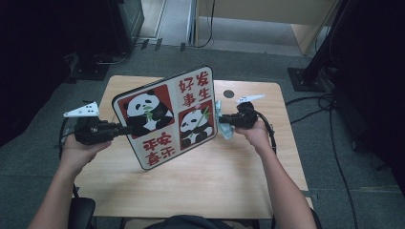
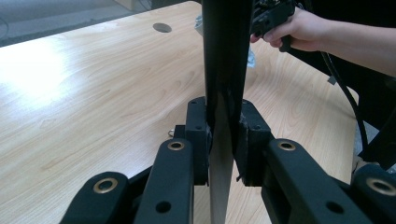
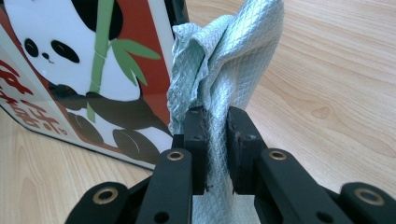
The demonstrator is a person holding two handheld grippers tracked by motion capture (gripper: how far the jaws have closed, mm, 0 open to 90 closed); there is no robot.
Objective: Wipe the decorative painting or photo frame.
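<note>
I clamp my left gripper [image 2: 223, 140] on the glossy panda-printed square board [image 1: 165, 117], tilting it upright so my right gripper [image 3: 216, 140], pinching the pale-green quilted cloth [image 3: 224, 70], can wipe its face.

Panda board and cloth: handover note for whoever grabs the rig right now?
Left hand-held gripper: shut on the edge of the panda board, holding it tilted up over the table.
Right hand-held gripper: shut on the pale green cloth, which sits right at the board's right edge; contact can't be confirmed.
Done: board lifted and steadied, cloth gripped and brought to the board.
Left: probably wiping the printed face with the cloth, then setting the board down. Keep the left grip firm while wiping.
</note>
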